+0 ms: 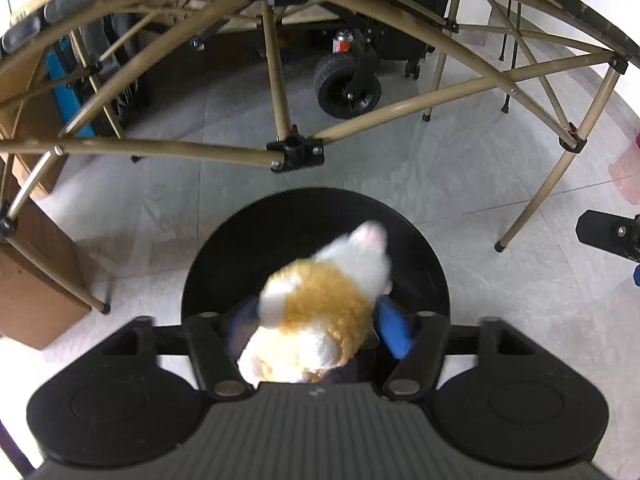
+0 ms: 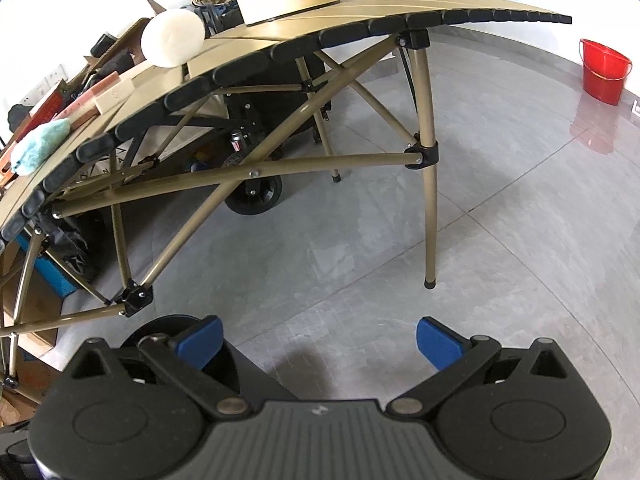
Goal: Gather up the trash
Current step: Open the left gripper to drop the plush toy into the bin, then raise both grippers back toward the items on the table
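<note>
I'm at the drop step: left gripper [image 1: 316,320] sits right over the black bin [image 1: 416,248], pointing steeply down into it. The plush toy [image 1: 320,308], tan and white fur, is between its blue pads [image 1: 394,330] above the bin mouth, and it's motion-blurred. Jaws stand well apart; the right-hand pad shows a sliver of gap beside the fur, the other pad is mostly hidden, so I judge the grip is let go and the toy is falling or about to fall, though I can't fully confirm from this view. Right gripper [image 2: 318,342] is wide open and empty, over bare grey floor beside the folding table [image 2: 424,152], with the bin rim just showing behind its left pad. Next move: confirm the toy lands inside the bin, then lift the left gripper clear of the rim and look for the next piece. On the tabletop I see a teal cloth [image 2: 38,146] and a white ball [image 2: 172,38] as candidates.
</note>
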{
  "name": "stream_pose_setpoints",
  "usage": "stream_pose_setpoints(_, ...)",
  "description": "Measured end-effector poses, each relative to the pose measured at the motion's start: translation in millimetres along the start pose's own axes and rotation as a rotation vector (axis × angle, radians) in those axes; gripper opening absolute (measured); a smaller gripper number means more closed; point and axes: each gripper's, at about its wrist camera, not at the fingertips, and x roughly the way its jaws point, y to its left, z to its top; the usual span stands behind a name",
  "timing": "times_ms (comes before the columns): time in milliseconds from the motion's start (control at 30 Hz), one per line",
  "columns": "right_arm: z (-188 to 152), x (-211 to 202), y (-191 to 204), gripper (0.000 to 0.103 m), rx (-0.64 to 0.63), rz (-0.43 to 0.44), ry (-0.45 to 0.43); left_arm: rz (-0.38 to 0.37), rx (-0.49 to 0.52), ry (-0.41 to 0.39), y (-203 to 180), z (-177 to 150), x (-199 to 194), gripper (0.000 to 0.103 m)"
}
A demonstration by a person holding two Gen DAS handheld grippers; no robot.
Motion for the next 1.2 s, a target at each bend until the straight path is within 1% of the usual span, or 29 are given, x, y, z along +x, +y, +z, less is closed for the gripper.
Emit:
stream_pose_setpoints(33, -0.2, 0.2, 0.3, 0.103, -0.001, 0.000, 0.001, -0.004, -0.014, 0.010, 1.3, 0.0, 0.7, 0.099)
stream_pose_setpoints(67, -0.2, 0.4, 0.8, 0.103, -0.003, 0.000, 0.001, -0.003, -0.030, 0.018, 3.2, -0.1, 1.0, 0.103)
stream_pose_setpoints(233, -0.2, 0.9, 1.6, 0.103, -0.005, -0.001, 0.002, 0.015, -0.046, 0.041, 8.9, -0.6, 3.3, 0.103)
stream_pose_setpoints(333, -0.2, 0.8, 1.8, 0.103, -0.005, 0.000, 0.002, 0.013, -0.046, 0.052, 9.7, -1.0, 4.9, 0.103)
stream_pose_setpoints(733, -1.7, 0.7, 5.1, 0.103, -0.011, 0.005, 0.003, 0.003, -0.022, 0.043, 7.1, -2.1, 0.2, 0.103)
stream_pose_setpoints(933, -0.7, -1.2, 7.6, 0.103, -0.015, 0.010, -0.003, -0.006, -0.014, 0.019, 5.7, -2.0, -7.0, 0.103)
stream_pose_setpoints(1033, 0.5, -4.3, 8.4, 0.103, -0.016, 0.015, -0.012, -0.024, -0.027, 0.001, 7.5, 0.1, -13.2, 0.103)
stream_pose_setpoints(1200, 3.9, -10.9, 9.4, 0.103, -0.021, 0.029, -0.035, -0.041, -0.035, -0.057, 10.3, 3.4, -28.8, 0.103)
